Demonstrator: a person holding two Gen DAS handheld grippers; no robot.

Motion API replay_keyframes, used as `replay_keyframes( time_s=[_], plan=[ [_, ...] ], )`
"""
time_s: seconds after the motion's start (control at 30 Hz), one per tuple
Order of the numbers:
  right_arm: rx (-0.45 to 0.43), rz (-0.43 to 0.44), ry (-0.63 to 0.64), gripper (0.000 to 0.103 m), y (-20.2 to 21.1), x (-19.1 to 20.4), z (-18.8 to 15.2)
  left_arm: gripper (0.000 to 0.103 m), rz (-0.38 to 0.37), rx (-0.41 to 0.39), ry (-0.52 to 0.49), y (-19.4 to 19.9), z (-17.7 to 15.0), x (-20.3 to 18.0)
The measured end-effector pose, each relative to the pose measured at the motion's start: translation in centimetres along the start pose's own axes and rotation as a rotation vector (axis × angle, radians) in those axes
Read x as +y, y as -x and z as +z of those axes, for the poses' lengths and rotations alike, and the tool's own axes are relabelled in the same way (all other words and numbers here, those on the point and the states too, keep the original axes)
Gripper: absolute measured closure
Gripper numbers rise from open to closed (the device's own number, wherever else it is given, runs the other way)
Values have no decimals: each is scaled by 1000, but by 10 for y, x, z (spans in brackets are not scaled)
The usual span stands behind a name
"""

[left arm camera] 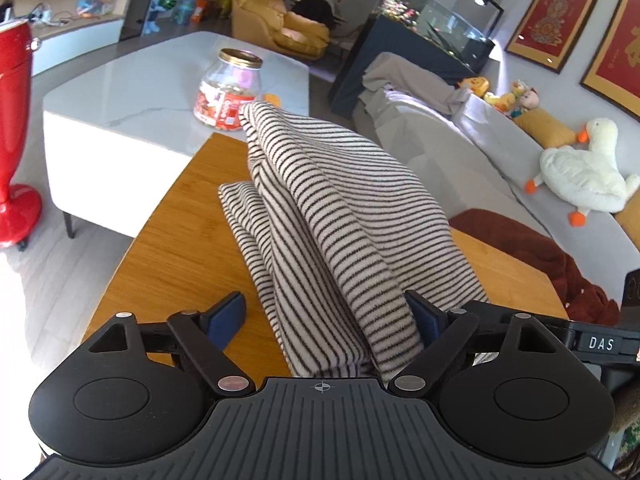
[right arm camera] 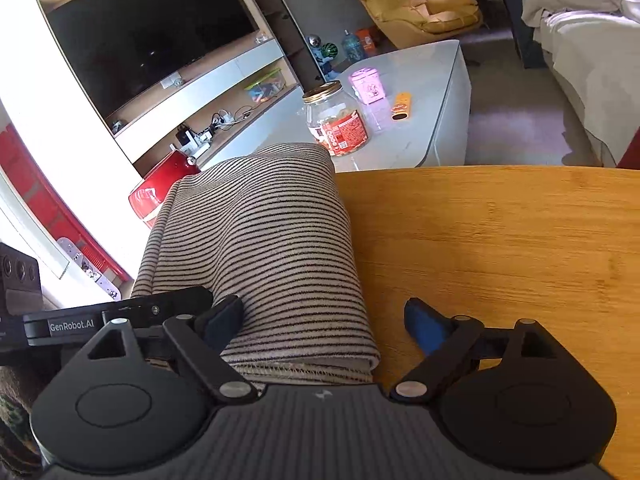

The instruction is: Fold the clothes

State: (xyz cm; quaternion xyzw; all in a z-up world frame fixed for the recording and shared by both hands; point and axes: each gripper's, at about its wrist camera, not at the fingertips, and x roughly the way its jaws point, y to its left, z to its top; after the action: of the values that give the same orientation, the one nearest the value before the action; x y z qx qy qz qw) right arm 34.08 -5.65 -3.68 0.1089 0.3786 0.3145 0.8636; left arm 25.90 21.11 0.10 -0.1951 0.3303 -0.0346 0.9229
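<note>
While both tools sit wide apart w/ nothing pinched, striped garment (left arm camera: 332,216) lies bunched in a loose fold on wooden table (left arm camera: 180,240), near end between jaws of left tool (left arm camera: 326,316) and right tool (right arm camera: 324,320). Judgement: get each tool onto a hem corner, grip all layers, keep edges aligned, then fold evenly; avoid dragging toward jar (left arm camera: 230,88).

Snack jar (left arm camera: 230,88) (gold lid), plush goose (left arm camera: 580,168)
</note>
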Motion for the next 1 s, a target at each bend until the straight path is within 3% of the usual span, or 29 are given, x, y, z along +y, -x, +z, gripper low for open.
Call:
replay_keyframes(
  time_s=[0.07, 0.13, 0.2, 0.27, 0.37, 0.47, 0.67, 1.0],
  plan=[
    [-34, -41, 28, 1, 16, 3, -6, 13, 64, -60, -33, 23, -9, -15],
    [-69, -83, 91, 0, 34, 6, -15, 0, 127, -123, -60, 44, -25, -34],
    [-96, -120, 155, 0, 51, 10, -26, 0, 203, -166, -73, 60, -42, -54],
    [-96, -136, 205, 0, 63, 14, -35, 0, 303, -156, -60, 64, -59, -72],
    [-31, -181, 266, 0, 70, 17, -49, 0, 391, -53, -64, 55, -81, -89],
    [-41, -227, 321, 0, 76, 16, -68, 0, 429, -24, -67, 46, -98, -97],
    [-19, -357, 264, 0, 75, 0, -79, 0, 534, -71, -73, 38, -111, -111],
    [-11, -307, 314, 0, 63, 2, -72, 0, 552, -75, -50, 34, -107, -113]
  ],
)
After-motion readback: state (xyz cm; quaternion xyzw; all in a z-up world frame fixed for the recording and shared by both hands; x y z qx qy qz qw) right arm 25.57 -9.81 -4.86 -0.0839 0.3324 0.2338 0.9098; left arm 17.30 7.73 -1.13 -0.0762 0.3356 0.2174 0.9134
